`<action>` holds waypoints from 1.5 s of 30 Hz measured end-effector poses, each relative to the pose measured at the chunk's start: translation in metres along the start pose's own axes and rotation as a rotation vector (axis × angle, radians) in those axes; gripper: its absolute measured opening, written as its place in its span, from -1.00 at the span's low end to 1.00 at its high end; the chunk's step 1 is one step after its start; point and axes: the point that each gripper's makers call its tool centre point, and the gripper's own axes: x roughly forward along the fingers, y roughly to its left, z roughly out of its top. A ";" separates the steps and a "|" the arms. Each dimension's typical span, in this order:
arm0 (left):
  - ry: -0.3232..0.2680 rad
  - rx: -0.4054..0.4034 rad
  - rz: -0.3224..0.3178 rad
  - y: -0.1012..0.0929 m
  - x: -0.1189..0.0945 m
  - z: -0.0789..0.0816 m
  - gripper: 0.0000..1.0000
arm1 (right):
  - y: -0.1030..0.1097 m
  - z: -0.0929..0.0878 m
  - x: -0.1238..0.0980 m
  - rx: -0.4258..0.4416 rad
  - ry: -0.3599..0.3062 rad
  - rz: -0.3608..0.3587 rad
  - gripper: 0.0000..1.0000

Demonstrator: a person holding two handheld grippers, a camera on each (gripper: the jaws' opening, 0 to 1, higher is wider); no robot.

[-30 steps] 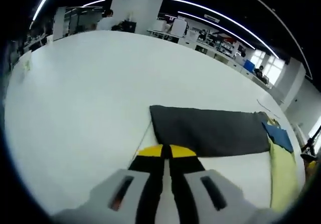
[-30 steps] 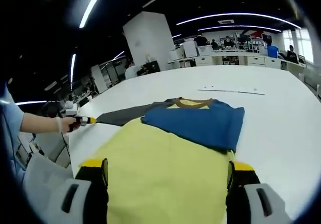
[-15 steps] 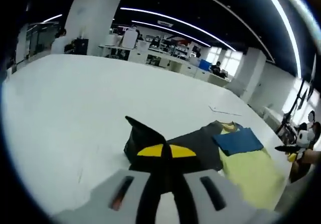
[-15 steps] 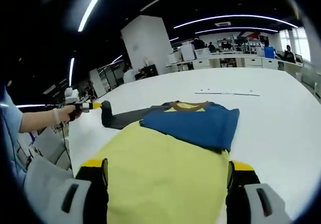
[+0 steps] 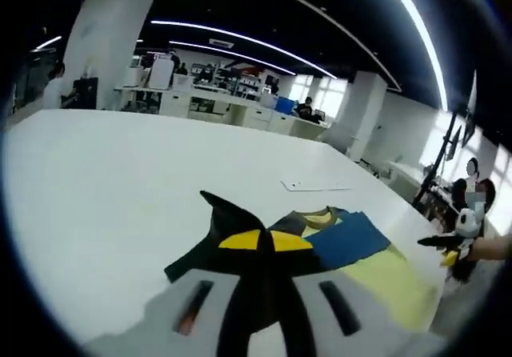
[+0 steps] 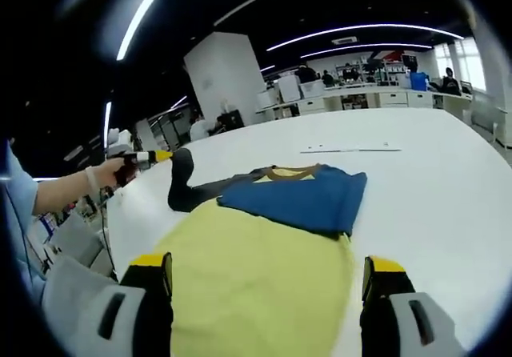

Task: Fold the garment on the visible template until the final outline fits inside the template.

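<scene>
On the white table (image 6: 432, 173) lies the shirt (image 6: 264, 269), with a yellow body, a blue sleeve (image 6: 300, 201) folded across its upper part and a brown collar (image 6: 290, 173) just past that fold. A dark grey sleeve (image 5: 232, 241) runs off the shirt toward the left gripper (image 5: 265, 241). In the left gripper view its two yellow-tipped jaws sit pressed together with the grey sleeve pinched between them, and the cloth rises to a point just above the tips and hangs off to the left of them. In the right gripper view the same gripper (image 6: 158, 156) shows beside the shirt, held in a person's hand (image 6: 108, 173), with the end of the grey sleeve lifted off the table and drooping from it.

The right gripper (image 6: 268, 273) hangs over the near edge of the yellow body with its jaws wide apart, one on each side of the cloth, closed on nothing. In the left gripper view it (image 5: 448, 249) appears beyond the far side of the shirt. A thin pale strip (image 6: 348, 149) lies on the table past the collar, well apart from the shirt.
</scene>
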 end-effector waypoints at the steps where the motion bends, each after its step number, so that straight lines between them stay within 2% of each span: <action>1: -0.002 0.002 -0.011 -0.006 0.004 0.002 -1.00 | 0.000 0.000 0.000 0.002 -0.001 0.000 1.00; 4: -0.005 0.030 -0.069 -0.032 0.023 0.009 -1.00 | 0.000 0.001 -0.002 0.007 -0.008 -0.002 1.00; 9: -0.001 0.048 -0.152 -0.064 0.052 0.016 -1.00 | -0.002 -0.002 -0.005 0.016 -0.003 -0.004 1.00; 14: 0.033 0.074 -0.215 -0.085 0.081 0.014 -1.00 | -0.005 -0.002 -0.007 0.020 -0.006 -0.010 1.00; 22: 0.042 0.074 -0.297 -0.124 0.115 0.013 -1.00 | -0.009 -0.004 -0.007 0.022 0.003 -0.015 1.00; 26: 0.042 0.045 -0.341 -0.145 0.128 0.010 -1.00 | -0.011 -0.006 -0.008 0.027 0.009 -0.018 1.00; 29: 0.042 0.069 -0.373 -0.169 0.139 0.005 -1.00 | -0.013 -0.007 -0.009 0.025 0.010 -0.021 1.00; 31: 0.041 0.053 -0.410 -0.186 0.144 0.002 -1.00 | -0.015 -0.008 -0.011 0.024 0.012 -0.025 1.00; 34: 0.043 0.061 -0.429 -0.203 0.153 -0.003 -1.00 | -0.019 -0.010 -0.014 0.030 0.014 -0.035 1.00; 43: 0.109 0.056 -0.514 -0.252 0.174 -0.040 -1.00 | -0.031 -0.014 -0.027 0.053 0.013 -0.067 1.00; 45: 0.127 0.076 -0.526 -0.261 0.178 -0.050 -1.00 | -0.032 -0.015 -0.028 0.059 0.012 -0.074 1.00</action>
